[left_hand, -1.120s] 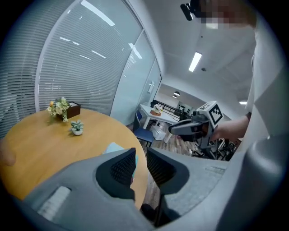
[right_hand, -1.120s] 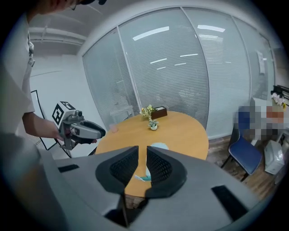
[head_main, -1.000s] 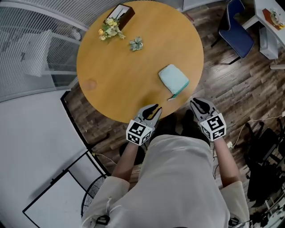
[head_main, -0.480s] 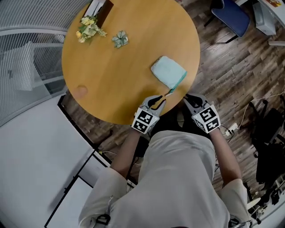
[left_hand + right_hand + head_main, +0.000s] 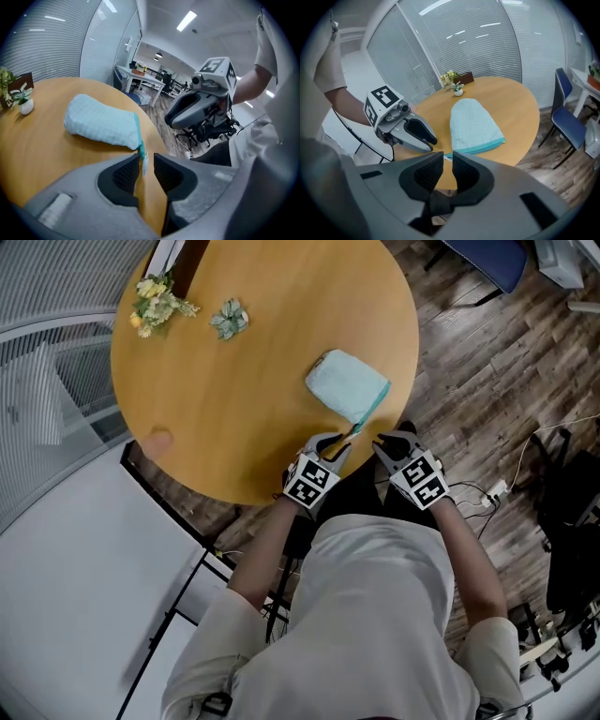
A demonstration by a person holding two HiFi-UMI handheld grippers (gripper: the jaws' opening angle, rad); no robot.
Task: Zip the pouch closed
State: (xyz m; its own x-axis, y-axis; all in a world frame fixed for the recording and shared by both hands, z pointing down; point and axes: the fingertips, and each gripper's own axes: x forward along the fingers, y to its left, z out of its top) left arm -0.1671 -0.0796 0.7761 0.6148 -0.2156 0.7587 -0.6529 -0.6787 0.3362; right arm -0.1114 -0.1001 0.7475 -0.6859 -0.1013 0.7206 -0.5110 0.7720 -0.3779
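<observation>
A light teal pouch (image 5: 345, 385) lies on the round wooden table (image 5: 244, 399), its zipper edge (image 5: 373, 409) facing the near rim. Both grippers hover at that rim by the zipper's end. My left gripper (image 5: 330, 442) is narrowly open, and in the left gripper view the small white zipper pull (image 5: 144, 161) hangs between its tips (image 5: 146, 159), with a gap still showing beside it. Just right of the pull, my right gripper (image 5: 386, 442) stands narrowly open with nothing in it. In the right gripper view the pouch (image 5: 472, 124) lies beyond that gripper (image 5: 448, 158).
Yellow flowers (image 5: 153, 302) and a small potted plant (image 5: 229, 319) stand at the table's far left. A blue chair (image 5: 487, 253) is at the far right on the wood floor, and cables (image 5: 525, 460) lie to the right. The person stands against the table's near edge.
Both grippers have moved forward over the table's near rim and closed in on the zipper end of the pouch. The left gripper's jaws now flank the zipper pull.
</observation>
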